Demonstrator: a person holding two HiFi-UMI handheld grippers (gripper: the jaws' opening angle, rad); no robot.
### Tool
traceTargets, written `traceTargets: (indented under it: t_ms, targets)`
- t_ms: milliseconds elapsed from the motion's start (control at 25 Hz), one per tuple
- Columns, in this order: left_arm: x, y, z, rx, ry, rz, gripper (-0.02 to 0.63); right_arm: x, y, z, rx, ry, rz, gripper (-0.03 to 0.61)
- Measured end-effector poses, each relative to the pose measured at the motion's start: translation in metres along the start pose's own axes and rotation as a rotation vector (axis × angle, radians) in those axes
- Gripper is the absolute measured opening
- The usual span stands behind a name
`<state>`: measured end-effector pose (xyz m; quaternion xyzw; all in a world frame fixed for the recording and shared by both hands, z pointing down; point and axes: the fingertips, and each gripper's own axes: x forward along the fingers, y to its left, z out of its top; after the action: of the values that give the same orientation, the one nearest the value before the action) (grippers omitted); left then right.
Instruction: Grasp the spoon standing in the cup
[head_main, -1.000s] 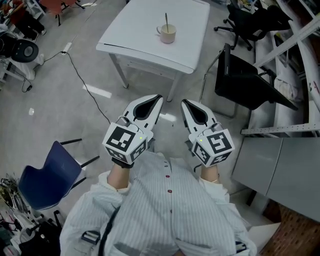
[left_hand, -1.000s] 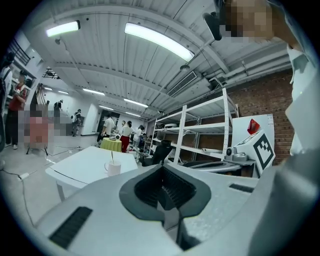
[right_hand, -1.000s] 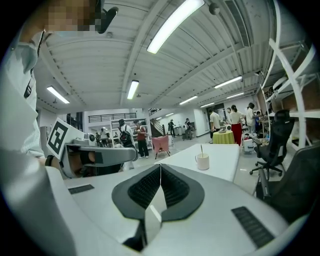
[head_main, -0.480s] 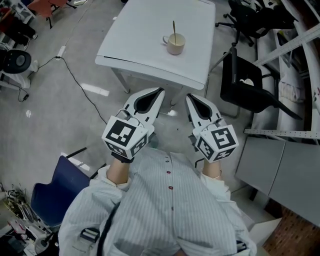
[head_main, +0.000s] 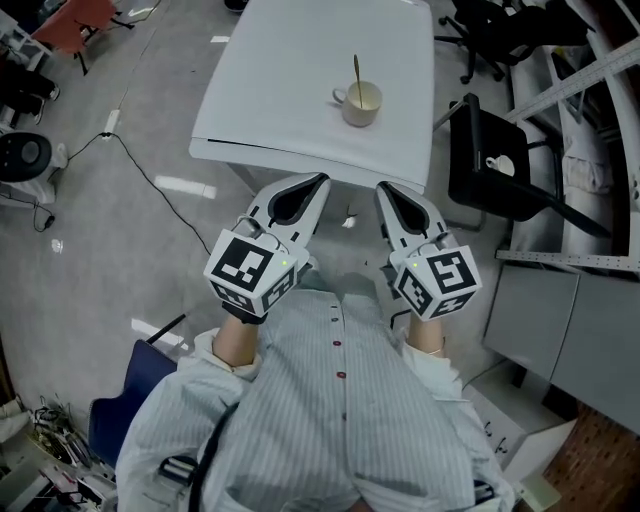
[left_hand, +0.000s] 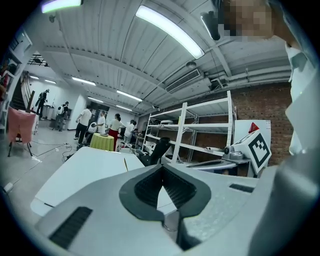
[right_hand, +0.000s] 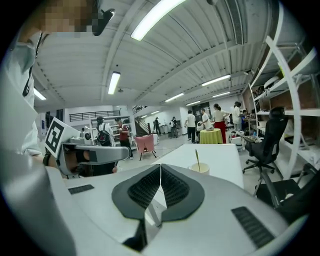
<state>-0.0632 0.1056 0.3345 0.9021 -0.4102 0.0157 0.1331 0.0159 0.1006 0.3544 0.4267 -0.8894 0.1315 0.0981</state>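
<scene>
Two hand-held grey grippers are in front of the person's striped shirt, the left gripper (head_main: 318, 181) and the right gripper (head_main: 384, 188) side by side. Each has its jaws pressed together with nothing between them, and both are short of the near edge of the white rectangular table (head_main: 290, 100). The slim gold-coloured metal spoon (head_main: 356, 72) stands handle-up in a cream ceramic cup with a small side handle (head_main: 363, 104), which sits toward the far right part of the tabletop, well apart from both grippers. The spoon is probably light, stiff and smooth, so it could slip or swing between the pads. The cup also looks light enough to tip or slide if the handle is levered sideways. The best place to grip seems to be the bare upper handle above the rim, with the pads flat on its two sides and the lift straight up. The spoon's bowl is hidden inside the cup, and whether the cup holds liquid cannot be made out. From the left gripper view only the handle's tip shows, because the gripper's own body blocks the cup.
</scene>
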Motion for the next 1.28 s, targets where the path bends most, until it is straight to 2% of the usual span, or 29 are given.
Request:
traceTargets:
  t_ms: [240,600,840,1280]
  targets:
    - [0.007,0.013,-0.004,-0.009,0.02,-0.024,0.008,0.013,-0.004,-0.006,0.014,0.037,-0.016,0.011]
    - [0.035,0.047,-0.007,-0.036,0.026,0.0,0.008,0.051,-0.028,-0.005,0.009,0.056,0.002,0.011]
    - [0.081,0.075,0.007,-0.028,0.02,0.009,0.008,0.088,-0.07,0.006,0.026,0.056,0.008,0.011]
    - [0.173,0.116,0.046,-0.022,0.029,0.019,0.008,0.149,-0.154,0.052,0.046,0.057,0.037,0.011]
